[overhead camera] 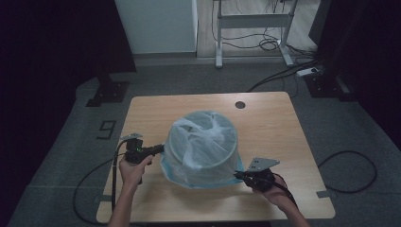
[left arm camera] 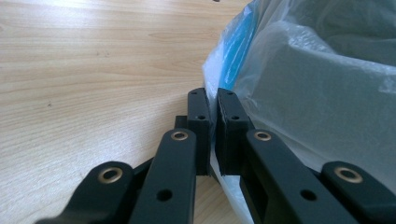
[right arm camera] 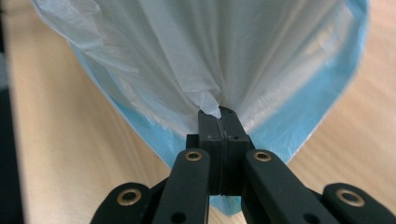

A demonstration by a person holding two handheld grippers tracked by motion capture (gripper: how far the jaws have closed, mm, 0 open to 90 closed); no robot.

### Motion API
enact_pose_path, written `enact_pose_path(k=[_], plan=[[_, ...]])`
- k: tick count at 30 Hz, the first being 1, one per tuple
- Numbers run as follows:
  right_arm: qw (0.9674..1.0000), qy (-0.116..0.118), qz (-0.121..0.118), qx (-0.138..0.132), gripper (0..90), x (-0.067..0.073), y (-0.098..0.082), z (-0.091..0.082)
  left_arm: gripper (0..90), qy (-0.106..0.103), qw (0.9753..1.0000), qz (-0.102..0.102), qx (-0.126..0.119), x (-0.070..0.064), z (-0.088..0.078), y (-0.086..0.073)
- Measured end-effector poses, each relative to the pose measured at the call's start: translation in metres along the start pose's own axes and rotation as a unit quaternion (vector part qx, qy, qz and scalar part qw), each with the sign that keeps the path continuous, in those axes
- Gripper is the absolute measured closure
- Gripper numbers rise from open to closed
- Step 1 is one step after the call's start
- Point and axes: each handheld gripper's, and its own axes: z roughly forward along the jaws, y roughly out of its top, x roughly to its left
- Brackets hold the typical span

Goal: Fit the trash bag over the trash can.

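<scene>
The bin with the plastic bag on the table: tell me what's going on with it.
A person is fitting a thin plastic bag over a round bin on the wooden table. The left gripper is shut on the bag's edge beside the bin; the right gripper pinches a gathered fold of it on the opposite side.

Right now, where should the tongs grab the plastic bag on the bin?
Best at the loose hem of the plastic bag, low by the table, coming in from the sides. There the film hangs free of the bin and bunches thin. The left tongs and right tongs already pinch it there.
</scene>
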Motion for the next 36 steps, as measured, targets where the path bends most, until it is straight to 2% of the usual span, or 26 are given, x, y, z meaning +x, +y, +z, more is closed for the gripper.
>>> enact_pose_path(k=[4, 8, 14, 16, 19, 21, 24, 27, 30, 33, 36], plan=[[0.9995, -0.007, 0.026, 0.015, 89.0, -0.006, -0.009, 0.011, 84.9, 0.003, 1.0000, -0.001, 0.005, 0.002, 0.000, -0.003], [0.9984, -0.012, 0.047, 0.031, 88.9, -0.009, -0.017, 0.019, 84.6, 0.014, 0.9997, 0.001, 0.021, 0.004, 0.001, -0.005], [0.9974, -0.010, 0.067, 0.026, 88.4, -0.012, -0.025, 0.022, 82.9, 0.014, 0.9990, -0.005, 0.042, 0.004, 0.008, -0.006], [0.9972, -0.013, 0.070, 0.021, 84.5, -0.013, -0.026, 0.021, 82.0, 0.011, 0.9991, -0.007, 0.041, 0.004, 0.010, -0.006], [0.9970, -0.014, 0.076, 0.000, 78.7, -0.013, -0.026, 0.018, 79.8, 0.002, 0.9994, -0.007, 0.034, 0.004, 0.010, -0.005], [0.9972, -0.015, 0.071, -0.018, 68.4, -0.012, -0.024, 0.016, 76.4, 0.004, 0.9995, -0.007, 0.030, 0.004, 0.008, -0.005], [0.9957, -0.029, 0.073, -0.050, 50.0, -0.011, -0.019, 0.008, 62.4, 0.012, 0.9999, 0.003, 0.005, 0.004, 0.000, -0.005], [0.9926, -0.035, 0.079, -0.085, 40.6, -0.010, -0.014, -0.002, 50.5, 0.016, 0.9996, 0.019, -0.015, 0.002, -0.011, -0.005], [0.9896, -0.029, 0.080, -0.116, 36.2, -0.009, -0.008, -0.012, 43.1, 0.013, 0.9989, 0.031, -0.033, 0.001, -0.022, -0.005], [0.9883, -0.024, 0.077, -0.130, 34.8, -0.007, -0.003, -0.016, 42.3, 0.000, 0.9984, 0.042, -0.039, 0.000, -0.026, -0.006], [0.9875, -0.022, 0.077, -0.136, 34.3, -0.006, 0.002, -0.015, 43.4, -0.008, 0.9980, 0.053, -0.033, -0.003, -0.026, -0.007]])
